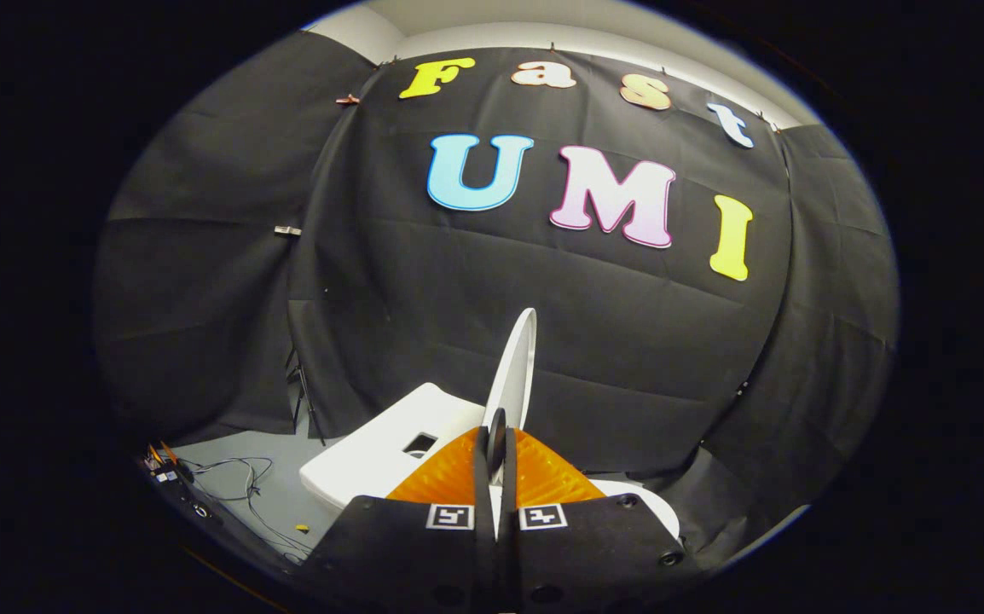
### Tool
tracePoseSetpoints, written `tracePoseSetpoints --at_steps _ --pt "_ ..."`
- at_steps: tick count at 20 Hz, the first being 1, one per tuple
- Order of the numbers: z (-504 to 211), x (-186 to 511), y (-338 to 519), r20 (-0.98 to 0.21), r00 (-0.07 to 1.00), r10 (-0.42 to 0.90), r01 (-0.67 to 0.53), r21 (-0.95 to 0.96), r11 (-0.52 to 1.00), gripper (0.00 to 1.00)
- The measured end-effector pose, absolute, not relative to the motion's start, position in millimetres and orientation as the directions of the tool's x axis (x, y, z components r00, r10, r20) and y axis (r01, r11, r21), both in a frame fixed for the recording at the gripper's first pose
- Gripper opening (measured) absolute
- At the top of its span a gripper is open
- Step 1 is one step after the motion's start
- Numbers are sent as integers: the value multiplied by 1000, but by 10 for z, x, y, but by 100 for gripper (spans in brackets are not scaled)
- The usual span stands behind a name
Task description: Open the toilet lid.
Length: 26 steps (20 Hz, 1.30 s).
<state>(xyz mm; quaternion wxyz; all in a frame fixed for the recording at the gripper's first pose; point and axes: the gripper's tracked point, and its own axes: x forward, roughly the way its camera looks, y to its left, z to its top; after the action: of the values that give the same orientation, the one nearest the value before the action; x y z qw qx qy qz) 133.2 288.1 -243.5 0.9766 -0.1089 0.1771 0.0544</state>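
— Up close, what is the gripper (496, 452) doing at the bottom centre of the frame?

— Its two fingers (482, 465) stand nearly together, pinching the thin edge of the white toilet lid (516, 367). Both fingers appear to press on that edge, with only the lid's thickness between them.

— And where does the lid stand?

— Raised, seen edge-on, rising from between the fingertips toward the middle of the frame and leaning slightly to the right. Its upper rim stands free against the black cloth wall (628, 341).

— What lies around the tool?

— Just left of the fingers, lower centre-left, sits the white toilet tank (381, 456), its flat top bearing a small dark rectangular opening. At lower right, a curved white piece of the toilet's rim (650, 503) peeks out past the gripper body.

— How much open room is there?

— Above and to either side of the lid's top edge nothing stands before the cloth wall. Lower left shows a patch of grey floor (274, 503) with loose cables (240, 477) trailing across it, and a thin dark stand leg (306, 401) against the cloth. The wall's cloth hangs in folds around the right side, coming down close beside the toilet's rim. A strip of pale wall (543, 26) shows at the top of the frame.
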Motion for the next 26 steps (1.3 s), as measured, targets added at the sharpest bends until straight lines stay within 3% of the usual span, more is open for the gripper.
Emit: tracePoseSetpoints --at_steps 13,14,20,26 --pt "-2514 1353 3241 -347 924 162 -243 -204 949 7" --pt "-2528 1361 3254 -349 921 173 -250 -188 950 13" --pt "-2203 1261 3258 -295 928 227 -282 -158 946 98" --pt "-1592 1030 2904 -225 940 256 -282 -92 955 99"
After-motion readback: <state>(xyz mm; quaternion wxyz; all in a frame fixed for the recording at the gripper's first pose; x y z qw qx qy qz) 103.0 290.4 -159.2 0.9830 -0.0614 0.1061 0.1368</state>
